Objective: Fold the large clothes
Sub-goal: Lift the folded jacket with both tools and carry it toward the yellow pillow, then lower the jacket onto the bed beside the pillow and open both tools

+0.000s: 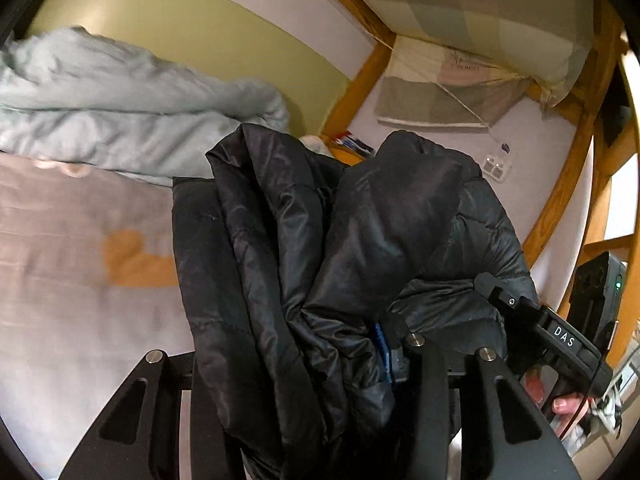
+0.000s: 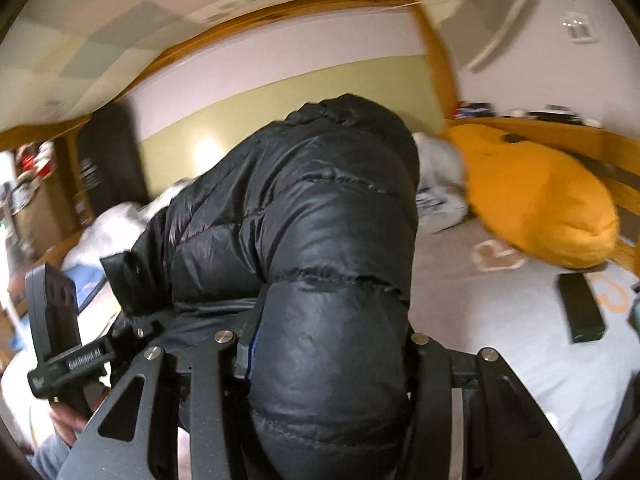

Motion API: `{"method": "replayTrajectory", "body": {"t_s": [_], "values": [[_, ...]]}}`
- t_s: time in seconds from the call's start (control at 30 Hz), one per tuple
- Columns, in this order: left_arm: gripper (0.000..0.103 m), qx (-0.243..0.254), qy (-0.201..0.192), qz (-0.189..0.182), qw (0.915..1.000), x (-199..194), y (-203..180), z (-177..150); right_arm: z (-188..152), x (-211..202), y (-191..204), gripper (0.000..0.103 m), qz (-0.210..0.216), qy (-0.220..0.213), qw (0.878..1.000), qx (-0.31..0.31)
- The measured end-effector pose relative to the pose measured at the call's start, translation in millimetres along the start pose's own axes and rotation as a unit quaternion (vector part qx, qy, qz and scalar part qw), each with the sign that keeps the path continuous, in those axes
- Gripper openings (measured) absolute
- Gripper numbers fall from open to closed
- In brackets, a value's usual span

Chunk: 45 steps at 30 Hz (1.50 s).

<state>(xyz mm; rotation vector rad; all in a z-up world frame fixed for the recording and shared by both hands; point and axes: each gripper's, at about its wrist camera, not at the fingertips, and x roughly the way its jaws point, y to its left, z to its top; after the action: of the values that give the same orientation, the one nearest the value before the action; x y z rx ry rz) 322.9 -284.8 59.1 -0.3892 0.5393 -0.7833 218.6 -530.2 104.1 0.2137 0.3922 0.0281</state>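
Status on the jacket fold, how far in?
Done: nothing folded yet. In hand: black puffer jacket bunched and clamped in both the left gripper and right gripper, raised over the bed. Left: lay it flat, fold it.

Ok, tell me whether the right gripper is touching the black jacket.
Touching. In the right wrist view the black jacket bulges between the right gripper fingers, pinched on both sides.
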Motion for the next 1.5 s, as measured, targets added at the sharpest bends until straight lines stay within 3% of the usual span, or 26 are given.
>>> {"method": "replayTrajectory", "body": {"t_s": [0.3,0.4,0.47,0.57,0.63,0.73,0.83,0.97,1.0,1.03,1.13,1.37,1.5], "values": [[0.045,0.020,0.024,-0.028,0.9991,165.8,-24.5,-14.8,-0.4,52.8,-122.2,0.044,-0.094,-0.022,0.995,-0.011],[0.045,0.024,0.045,-0.021,0.9985,209.0,-20.9,-19.7,-6.5,76.4,-152.6,0.044,-0.118,-0.008,0.993,-0.002],[0.046,0.009,0.082,-0.011,0.9965,238.2,-15.3,-32.1,-13.0,93.1,-168.6,0.045,-0.136,0.010,0.991,0.007],[0.064,-0.014,0.108,0.004,0.9940,251.9,-5.1,-38.3,-26.2,117.2,-194.9,0.053,-0.157,0.061,0.985,0.033],[0.083,-0.014,0.102,0.025,0.9943,247.4,-5.7,-35.2,-32.5,121.6,-203.0,0.063,-0.165,0.073,0.982,0.049],[0.087,0.030,0.081,0.053,0.9948,228.2,-13.6,-27.7,-28.9,110.7,-201.9,0.083,-0.208,0.057,0.975,0.047],[0.087,0.071,0.052,0.063,0.9941,189.6,-24.8,-23.3,-25.7,83.8,-187.7,0.091,-0.253,0.012,0.967,0.025],[0.091,0.114,-0.021,0.088,0.9894,113.1,-32.4,-8.1,-6.5,40.7,-150.6,0.100,-0.218,-0.037,0.975,0.018],[0.097,0.118,-0.037,0.090,0.9882,97.9,-33.2,-3.0,-0.6,31.7,-138.6,0.103,-0.209,-0.047,0.977,0.019],[0.103,0.124,-0.063,0.094,0.9858,72.5,-34.7,4.2,5.3,22.9,-125.7,0.103,-0.199,-0.058,0.978,0.018],[0.103,0.136,-0.112,0.106,0.9785,13.8,-37.0,20.8,22.7,-2.9,-73.2,0.103,-0.159,-0.096,0.983,0.000],[0.103,0.156,-0.192,0.176,0.9526,-96.8,-31.1,43.1,33.8,-39.6,37.4,0.103,-0.084,-0.144,0.984,-0.054],[0.103,0.189,-0.208,0.195,0.9397,-140.3,-18.7,42.5,33.0,-37.5,87.3,0.103,-0.052,-0.159,0.984,-0.063]]}}
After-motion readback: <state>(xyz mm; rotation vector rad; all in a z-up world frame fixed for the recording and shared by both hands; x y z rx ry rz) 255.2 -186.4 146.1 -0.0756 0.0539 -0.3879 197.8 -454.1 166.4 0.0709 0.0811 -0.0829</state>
